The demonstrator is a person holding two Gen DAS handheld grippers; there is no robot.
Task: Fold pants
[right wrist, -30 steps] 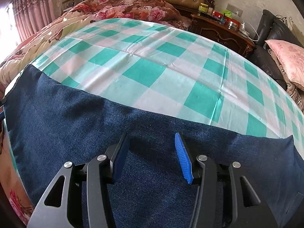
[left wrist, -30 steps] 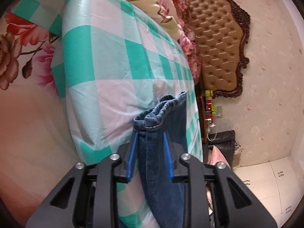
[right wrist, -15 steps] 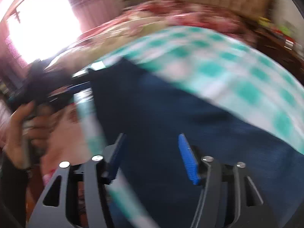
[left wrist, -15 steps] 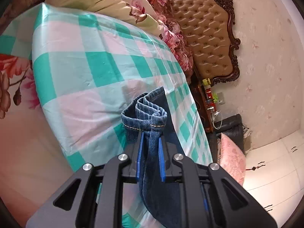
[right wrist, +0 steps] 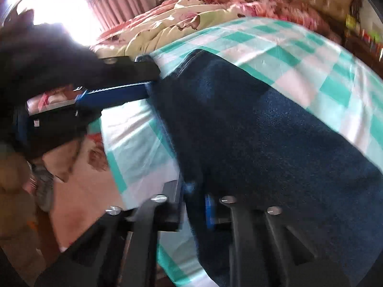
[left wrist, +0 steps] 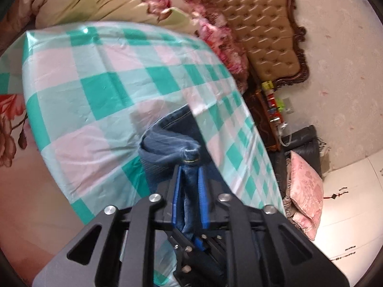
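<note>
Dark blue jeans point(right wrist: 263, 143) lie across the green-and-white checked sheet point(right wrist: 299, 55) on the bed. My left gripper point(left wrist: 189, 172) is shut on the bunched hem of the jeans point(left wrist: 172, 141) near the sheet's corner; it also shows in the right wrist view point(right wrist: 153, 83) at the jeans' far edge. My right gripper point(right wrist: 194, 196) is shut on the jeans' near edge at the side of the bed. The views are motion-blurred.
A floral quilt point(left wrist: 107, 2) is heaped at the far side of the bed by the tufted headboard point(left wrist: 268, 31). A nightstand point(left wrist: 270, 117) with small items, a dark chair and pink pillows point(left wrist: 304, 186) stand beside the bed. A bright curtained window point(right wrist: 71, 4) is behind.
My right gripper swung left to the jeans' edge and closed on it. My left gripper closed on the hem and lifted it, bunching the cloth.
</note>
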